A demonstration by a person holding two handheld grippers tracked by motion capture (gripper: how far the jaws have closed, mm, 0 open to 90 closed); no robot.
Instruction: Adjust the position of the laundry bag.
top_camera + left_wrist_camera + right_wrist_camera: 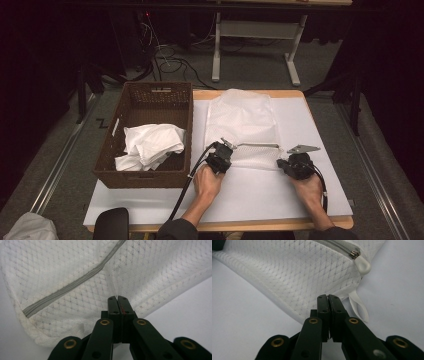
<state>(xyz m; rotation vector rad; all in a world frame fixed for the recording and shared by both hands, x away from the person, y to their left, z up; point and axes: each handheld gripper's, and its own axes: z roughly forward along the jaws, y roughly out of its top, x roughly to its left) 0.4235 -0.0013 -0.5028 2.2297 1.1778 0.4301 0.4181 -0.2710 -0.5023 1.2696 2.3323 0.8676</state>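
My left tongs (221,159) are clamped on the near edge of the white mesh laundry bag (243,122); my right tongs (292,164) pinch its near corner at three o'clock. The bag lies flat on the white surface (260,192). At ten o'clock, a wicker basket (150,102) holds crumpled white cloth (150,145).

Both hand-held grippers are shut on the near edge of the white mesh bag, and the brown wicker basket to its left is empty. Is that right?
Not quite. The wicker basket is not empty: the high view shows crumpled white cloth lying in it. The rest holds: the left hand-held gripper and the right hand-held gripper are shut on the near edge of the mesh bag.
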